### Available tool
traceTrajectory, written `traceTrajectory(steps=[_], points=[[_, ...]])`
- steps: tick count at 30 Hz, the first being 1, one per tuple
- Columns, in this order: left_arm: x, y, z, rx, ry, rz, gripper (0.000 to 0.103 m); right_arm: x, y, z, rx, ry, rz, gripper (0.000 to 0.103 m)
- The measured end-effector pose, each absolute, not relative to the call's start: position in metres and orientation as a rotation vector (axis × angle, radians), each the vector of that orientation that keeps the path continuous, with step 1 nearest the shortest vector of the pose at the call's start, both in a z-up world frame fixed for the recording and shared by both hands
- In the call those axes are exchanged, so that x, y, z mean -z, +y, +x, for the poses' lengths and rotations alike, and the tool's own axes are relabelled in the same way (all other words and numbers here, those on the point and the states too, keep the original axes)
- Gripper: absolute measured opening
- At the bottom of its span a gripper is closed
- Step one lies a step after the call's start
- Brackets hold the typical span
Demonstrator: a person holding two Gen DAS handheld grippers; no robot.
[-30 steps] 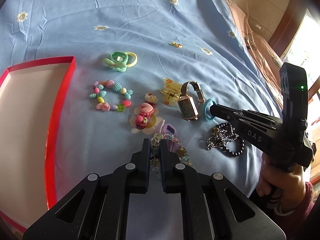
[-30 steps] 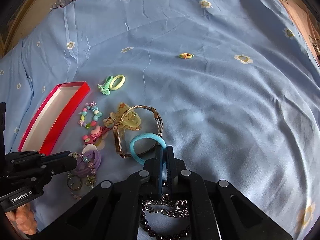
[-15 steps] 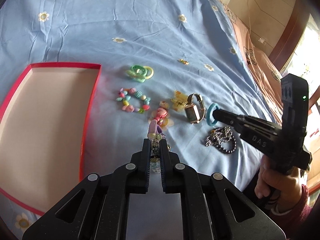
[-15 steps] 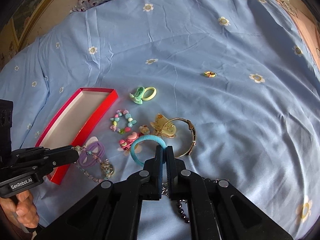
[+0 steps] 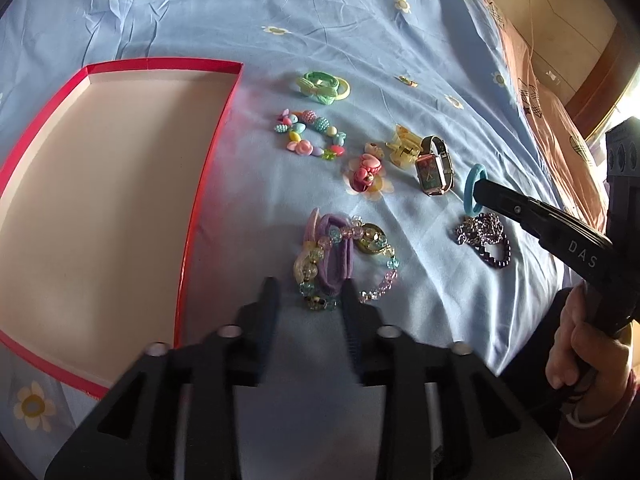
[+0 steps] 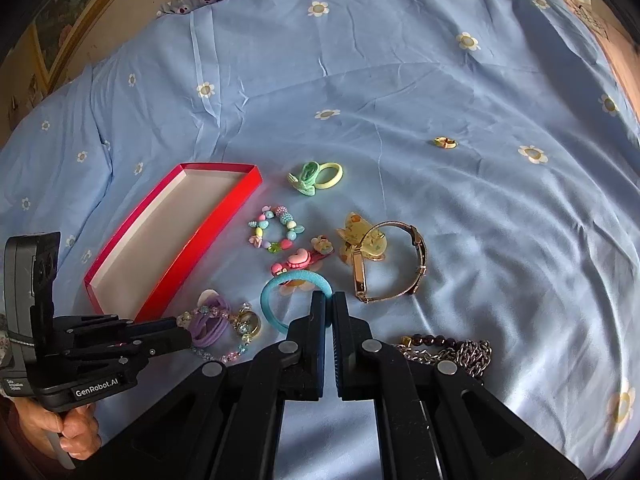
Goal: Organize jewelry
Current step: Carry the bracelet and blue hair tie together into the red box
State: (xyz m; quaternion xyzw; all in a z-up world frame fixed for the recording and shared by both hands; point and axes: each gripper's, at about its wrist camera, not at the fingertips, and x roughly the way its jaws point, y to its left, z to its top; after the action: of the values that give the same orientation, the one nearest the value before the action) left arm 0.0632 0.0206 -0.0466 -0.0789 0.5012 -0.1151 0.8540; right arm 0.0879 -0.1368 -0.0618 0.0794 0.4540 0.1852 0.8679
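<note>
Jewelry spread on a blue bedsheet, one gripper pinching, the other letting go

Jewelry lies scattered on the flowered blue sheet (image 6: 440,80) ahead of both pairs of fingers. The left gripper (image 5: 308,292) has its jaws opening, and its fingers stand apart on either side of the near end of a tangle made of a purple hair tie (image 5: 334,256) and a clear beaded bracelet (image 5: 376,280); the pads do not press on it. Left of those fingers sits the red box (image 5: 208,168), shallow, with a pale floor. Beyond the tangle lie a pink heart clip (image 5: 366,170) and a pastel bead bracelet (image 5: 310,134), and farther still a green and yellow pair of hair ties (image 5: 324,86).

The right gripper (image 6: 330,300) has its fingers pressed together on the rim of a blue hair tie (image 6: 280,292), the loop standing out to the left of the fingertips. Just right of them lies a gold watch (image 6: 384,264) across a yellow clip (image 6: 356,232); close under the right finger sit a dark bead bracelet (image 6: 428,340) and a silver chain (image 6: 468,354). A small gold ring (image 6: 445,143) rests well apart, far ahead
</note>
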Motion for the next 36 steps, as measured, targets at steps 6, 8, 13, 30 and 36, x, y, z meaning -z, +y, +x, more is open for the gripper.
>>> traceTrajectory(steps=[6,8,13,30,36], points=[[0.051,0.017,0.059,0.252,1.074,-0.167,0.018,0.061,-0.136,0.083,-0.388,0.949,0.166,0.003],[0.046,0.014,0.053,0.263,1.063,-0.169,0.018,0.060,-0.137,0.082,-0.387,0.947,0.167,0.003],[0.032,-0.009,0.048,0.312,1.024,-0.133,0.018,0.058,-0.143,0.078,-0.385,0.940,0.179,0.003],[0.051,-0.048,0.076,0.377,1.056,0.019,0.006,0.065,-0.169,0.076,-0.363,0.951,0.237,0.003],[0.015,-0.026,0.067,0.371,0.973,-0.049,0.006,0.060,-0.158,0.077,-0.395,0.946,0.235,0.003]])
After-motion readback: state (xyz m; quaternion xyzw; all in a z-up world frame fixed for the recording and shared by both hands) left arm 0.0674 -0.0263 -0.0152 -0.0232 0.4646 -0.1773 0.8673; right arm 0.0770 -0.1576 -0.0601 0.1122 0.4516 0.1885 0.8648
